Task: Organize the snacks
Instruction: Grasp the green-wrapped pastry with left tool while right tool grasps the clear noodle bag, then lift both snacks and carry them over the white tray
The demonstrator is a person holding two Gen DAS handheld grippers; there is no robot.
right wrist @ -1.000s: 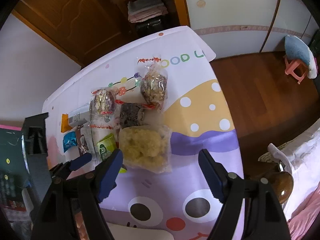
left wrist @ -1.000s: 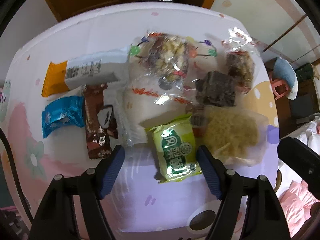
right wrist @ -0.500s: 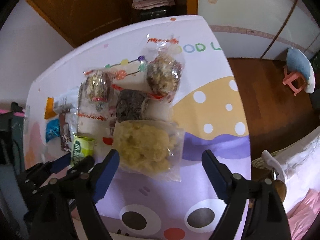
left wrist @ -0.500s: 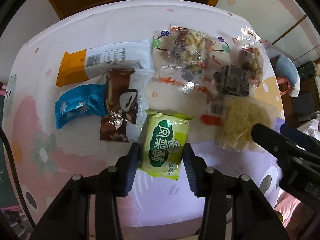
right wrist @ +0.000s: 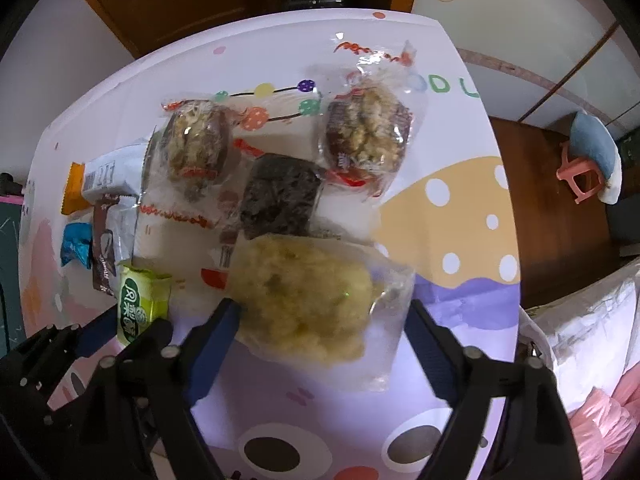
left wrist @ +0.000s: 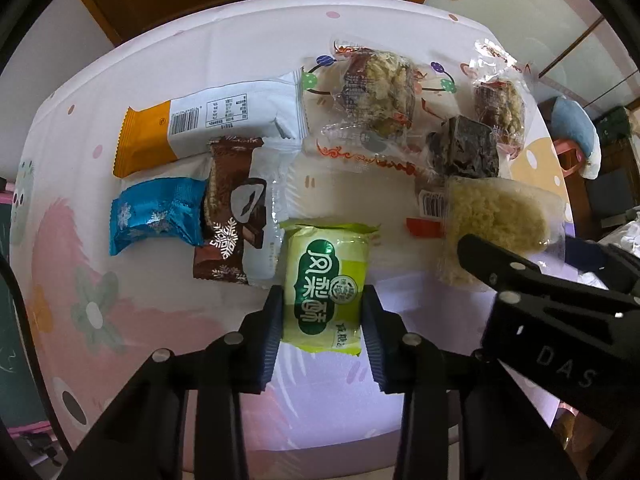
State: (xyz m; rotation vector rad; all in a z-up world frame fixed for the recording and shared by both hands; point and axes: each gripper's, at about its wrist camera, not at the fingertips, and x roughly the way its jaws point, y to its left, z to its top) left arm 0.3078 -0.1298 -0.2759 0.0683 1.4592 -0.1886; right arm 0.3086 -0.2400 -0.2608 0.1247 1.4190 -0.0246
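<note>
Several wrapped snacks lie on a cartoon-print tablecloth (left wrist: 160, 320). My left gripper (left wrist: 322, 312) is shut on a green pastry packet (left wrist: 326, 284), one finger on each long side; the packet also shows in the right wrist view (right wrist: 138, 304). My right gripper (right wrist: 320, 324) is open, its fingers on either side of a clear bag of yellow crumbly snack (right wrist: 308, 296), not touching it. That bag also shows in the left wrist view (left wrist: 496, 216), with the right gripper's body in front of it.
Left of the green packet lie a brown chocolate bar (left wrist: 232, 208), a blue foil packet (left wrist: 156, 212) and an orange-and-white packet (left wrist: 208, 120). Behind are two clear bags of nut cakes (right wrist: 196, 148) (right wrist: 366, 132) and a dark cake square (right wrist: 280, 200). The table edge (right wrist: 516, 240) drops to a wooden floor on the right.
My left gripper has moved forward and closed on the green packet. My right gripper has come down and forward so that its open fingers flank the yellow snack bag.
</note>
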